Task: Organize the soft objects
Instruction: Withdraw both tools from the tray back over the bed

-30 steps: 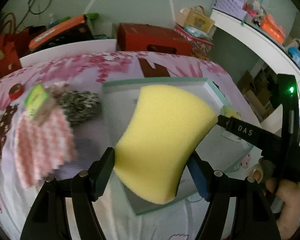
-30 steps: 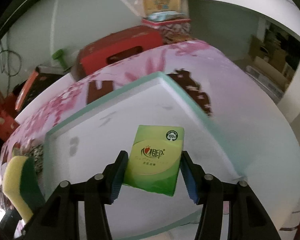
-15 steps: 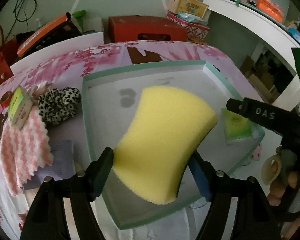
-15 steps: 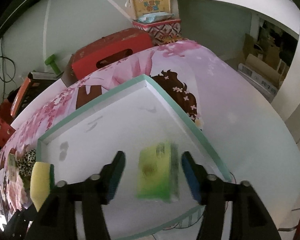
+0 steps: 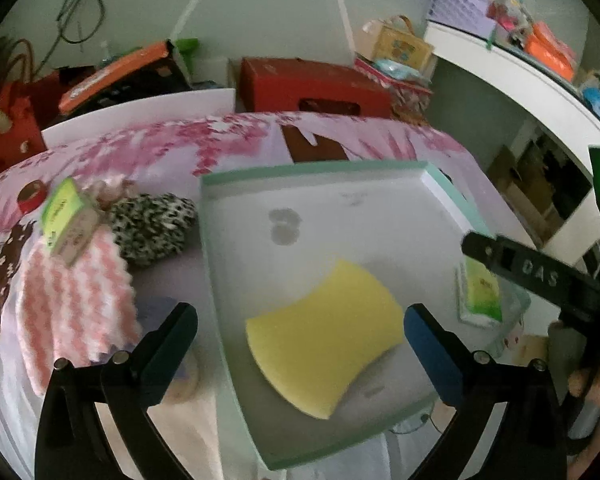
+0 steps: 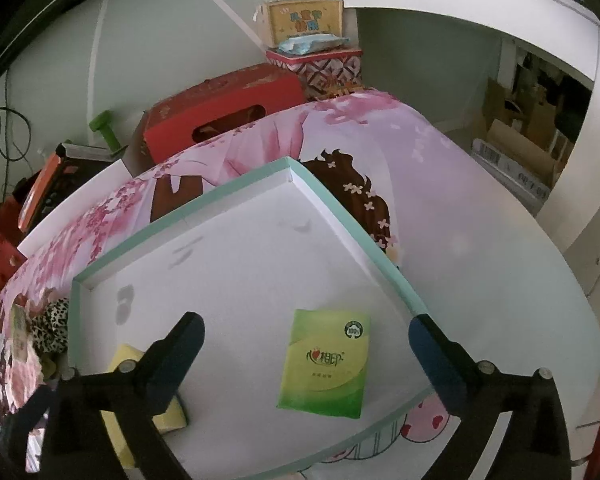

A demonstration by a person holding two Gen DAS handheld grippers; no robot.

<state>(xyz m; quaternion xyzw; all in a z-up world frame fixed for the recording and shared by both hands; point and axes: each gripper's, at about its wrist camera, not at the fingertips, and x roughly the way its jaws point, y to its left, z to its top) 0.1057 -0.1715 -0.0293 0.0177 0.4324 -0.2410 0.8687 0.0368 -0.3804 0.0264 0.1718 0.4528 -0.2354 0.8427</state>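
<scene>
A yellow sponge (image 5: 326, 338) lies flat in the white tray with a mint rim (image 5: 312, 170). My left gripper (image 5: 300, 328) is open above it, fingers wide on either side. A green tissue pack (image 6: 326, 362) lies in the same tray (image 6: 220, 200) near its front right corner; it also shows in the left wrist view (image 5: 480, 294). My right gripper (image 6: 306, 340) is open over the pack. The sponge (image 6: 140, 396) shows partly behind the right gripper's left finger.
Left of the tray on the pink flowered cloth lie a pink-and-white checked cloth (image 5: 72, 308), a leopard-print soft item (image 5: 150, 224) and a second green tissue pack (image 5: 64, 216). A red box (image 5: 312, 84) and clutter stand behind the table. The table's edge falls off at right.
Both grippers opened. The sponge dropped from the left gripper into the tray and the tissue pack from the right gripper. Both grippers drew back a little.
</scene>
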